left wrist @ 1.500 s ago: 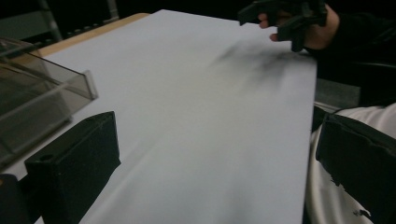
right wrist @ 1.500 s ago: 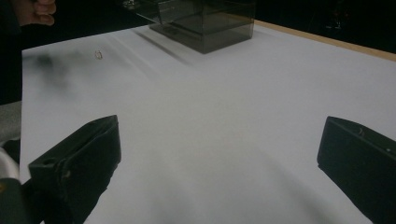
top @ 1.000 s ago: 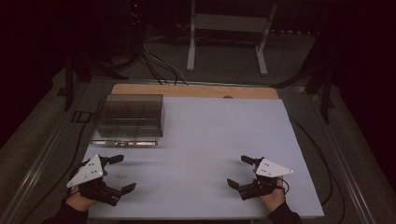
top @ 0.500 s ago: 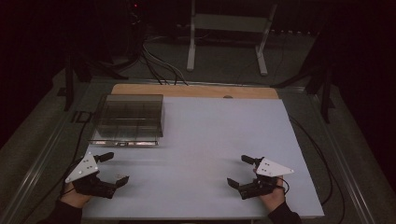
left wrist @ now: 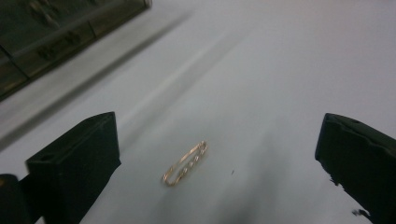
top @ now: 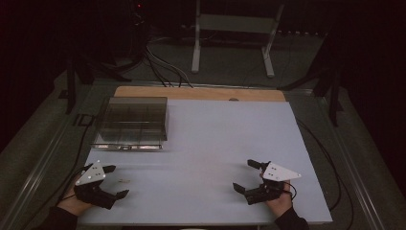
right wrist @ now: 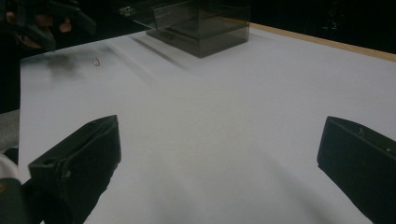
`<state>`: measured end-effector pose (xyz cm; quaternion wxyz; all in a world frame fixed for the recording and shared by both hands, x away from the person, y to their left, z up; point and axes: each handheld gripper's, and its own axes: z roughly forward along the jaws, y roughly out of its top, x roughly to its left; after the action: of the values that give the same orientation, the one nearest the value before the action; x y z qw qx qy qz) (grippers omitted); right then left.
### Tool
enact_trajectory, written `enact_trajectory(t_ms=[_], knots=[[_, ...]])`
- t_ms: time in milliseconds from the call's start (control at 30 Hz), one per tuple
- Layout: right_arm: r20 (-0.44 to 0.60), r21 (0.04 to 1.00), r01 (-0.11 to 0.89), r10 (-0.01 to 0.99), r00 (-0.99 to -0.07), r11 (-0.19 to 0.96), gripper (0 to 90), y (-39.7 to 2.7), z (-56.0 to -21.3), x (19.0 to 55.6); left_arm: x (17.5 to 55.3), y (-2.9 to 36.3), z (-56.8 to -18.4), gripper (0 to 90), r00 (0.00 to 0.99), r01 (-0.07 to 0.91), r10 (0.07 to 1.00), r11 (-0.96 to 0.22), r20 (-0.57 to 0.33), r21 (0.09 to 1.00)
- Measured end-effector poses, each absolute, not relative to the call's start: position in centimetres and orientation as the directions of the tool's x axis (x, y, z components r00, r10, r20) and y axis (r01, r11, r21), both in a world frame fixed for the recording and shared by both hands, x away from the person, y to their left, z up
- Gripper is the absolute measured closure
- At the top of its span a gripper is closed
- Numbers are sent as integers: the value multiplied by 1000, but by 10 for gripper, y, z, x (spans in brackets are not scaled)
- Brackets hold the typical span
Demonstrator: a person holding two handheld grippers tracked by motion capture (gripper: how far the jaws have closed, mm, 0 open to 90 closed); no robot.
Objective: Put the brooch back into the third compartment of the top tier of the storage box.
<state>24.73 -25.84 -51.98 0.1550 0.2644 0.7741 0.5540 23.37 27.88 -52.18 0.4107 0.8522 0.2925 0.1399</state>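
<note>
A small gold pin set with tiny stones lies flat on the white table, between the wide-apart black jaws in the left gripper view. From above the gold pin is a faint mark just right of my left gripper, which is open near the table's front left edge. My right gripper is open at the front right, nothing between its jaws. In the right gripper view the pin is a small glint far off, below the other hand.
A clear plastic compartment box stands at the table's back left; the box also appears far off in the right gripper view. A wooden strip runs along the table's far edge. Cables and a metal stand lie beyond.
My left gripper has drawn back towards the front left corner, away from the pin lying on the table. The right gripper has held still.
</note>
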Motion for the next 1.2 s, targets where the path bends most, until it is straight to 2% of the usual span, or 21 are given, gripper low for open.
enact_trajectory(t_ms=[300, 367, 467, 633, 800, 1067, 1200], knots=[[59, 938, 243, 577, -815, 247, 0, -258, -520, 248, 236, 275, -530, 89, 794, 397, 607, -553, 28, 732], [55, 938, 241, 576, -816, 251, 0, -258, -520, 247, 236, 274, -531, 159, 795, 393, 605, -564, 40, 727], [60, 937, 244, 574, -816, 250, 0, -258, -520, 248, 237, 272, -533, 209, 795, 384, 602, -587, 67, 713], [59, 937, 244, 573, -817, 250, 0, -258, -520, 248, 239, 271, -534, 409, 795, 369, 598, -612, 105, 699], [54, 938, 240, 576, -816, 251, 0, -259, -520, 247, 243, 272, -536, 564, 808, 353, 579, -622, 107, 699], [54, 936, 242, 577, -815, 254, 0, -258, -520, 247, 248, 273, -538, 727, 820, 358, 566, -626, 88, 693], [54, 936, 242, 577, -815, 255, 0, -258, -520, 247, 251, 273, -539, 795, 822, 384, 568, -605, 40, 697]])
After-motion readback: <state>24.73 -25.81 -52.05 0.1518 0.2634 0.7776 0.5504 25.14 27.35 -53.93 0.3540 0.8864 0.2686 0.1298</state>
